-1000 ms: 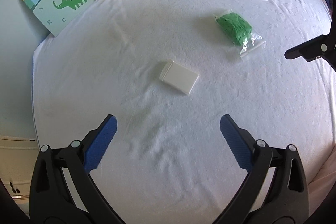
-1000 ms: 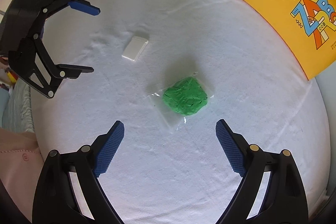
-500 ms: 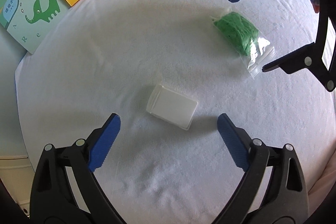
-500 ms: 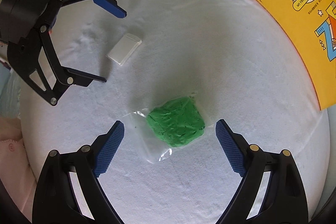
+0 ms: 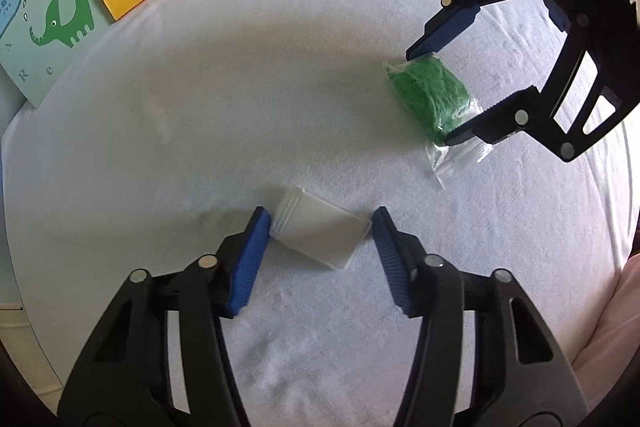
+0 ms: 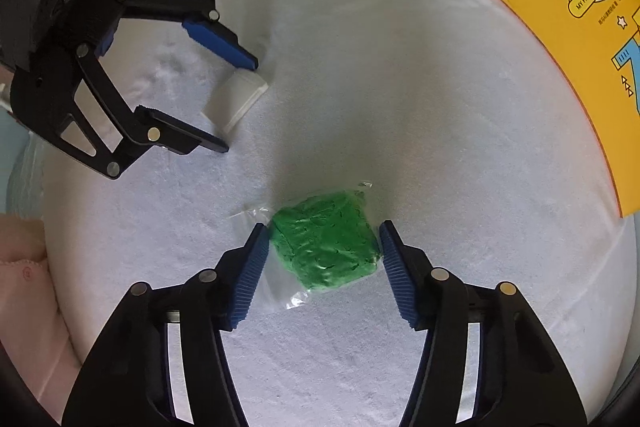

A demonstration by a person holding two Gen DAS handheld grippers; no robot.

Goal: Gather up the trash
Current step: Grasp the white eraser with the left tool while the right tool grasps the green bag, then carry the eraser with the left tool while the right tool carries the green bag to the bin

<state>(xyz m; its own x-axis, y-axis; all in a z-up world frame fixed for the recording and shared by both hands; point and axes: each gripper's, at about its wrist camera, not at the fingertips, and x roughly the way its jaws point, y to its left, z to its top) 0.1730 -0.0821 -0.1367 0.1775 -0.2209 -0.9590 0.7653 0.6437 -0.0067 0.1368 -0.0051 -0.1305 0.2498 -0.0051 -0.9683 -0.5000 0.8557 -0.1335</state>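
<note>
The yellow book [image 6: 576, 39] is cut off by the right edge of the right wrist view and by the top edge of the left wrist view, so its title is only partly readable. The elephant book [image 5: 44, 23] is cropped at the left edge. Part of the green-filled bag [image 5: 430, 95] is hidden behind the right gripper [image 5: 428, 95]. A corner of the white box [image 6: 234, 99] is covered by the left gripper [image 6: 240, 107]. A pink garment [image 6: 24, 279] is seen only at the frame edge.

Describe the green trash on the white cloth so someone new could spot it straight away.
Start at the white towel-like cloth beside the yellow book. Between the right gripper's closing blue fingers lies a clear plastic bag of green stuff. The only other piece nearby is a plain white box.
</note>
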